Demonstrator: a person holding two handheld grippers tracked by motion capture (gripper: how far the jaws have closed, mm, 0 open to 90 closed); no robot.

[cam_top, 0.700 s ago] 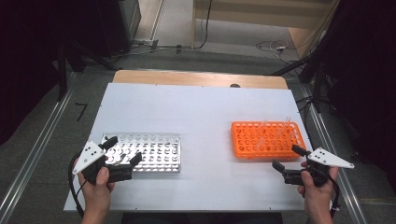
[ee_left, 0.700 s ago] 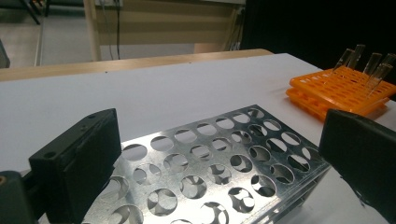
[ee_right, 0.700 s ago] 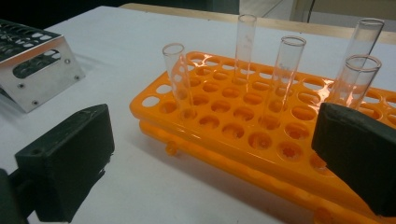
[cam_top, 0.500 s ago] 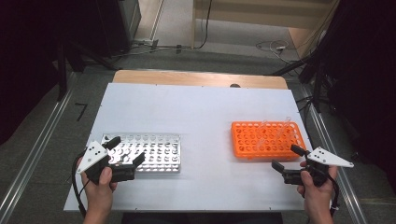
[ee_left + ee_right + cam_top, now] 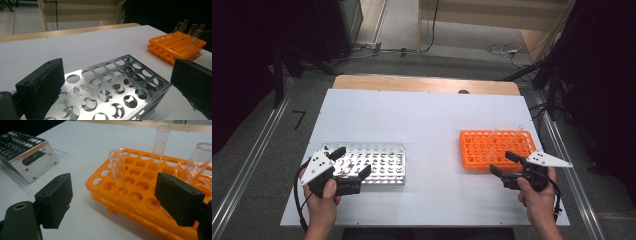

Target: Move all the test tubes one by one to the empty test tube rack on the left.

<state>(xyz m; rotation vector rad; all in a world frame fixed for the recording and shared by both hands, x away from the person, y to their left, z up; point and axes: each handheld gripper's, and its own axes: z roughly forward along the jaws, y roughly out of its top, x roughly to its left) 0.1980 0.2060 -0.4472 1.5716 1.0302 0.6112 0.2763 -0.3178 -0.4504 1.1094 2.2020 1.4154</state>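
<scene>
Presently, item one: my left gripper [image 5: 349, 162], held in my left hand [image 5: 323, 200] at the near left of the table [image 5: 422, 120]. Its jaws stand wide apart with nothing between them — they sit over the near left corner of the metal rack [image 5: 372, 162]. From the left gripper view, the rack's punched top plate [image 5: 112, 85] runs between the two black jaws, its round holes all vacant as far as I can see.

Item two: my right gripper [image 5: 504, 164], held in my right hand [image 5: 537, 197] at the near right. Jaws likewise spread, gripping nothing, placed just beside the near edge of the orange rack [image 5: 497, 147]. In the right gripper view the rack [image 5: 150, 192] lies between and beyond the jaws.

Item three: clear test tubes [image 5: 118, 171] — standing in the orange rack, tilted slightly. Three are plain in the right gripper view: one at the near left part of the rack, one farther back [image 5: 161, 143], one at the right edge [image 5: 200, 162] partly behind my jaw. The left gripper view shows several tubes [image 5: 193, 31] rising from the rack far off at the right.

Item four: white table top, with a wooden strip [image 5: 427, 84] along its far edge. The two racks stand well apart on it.
</scene>
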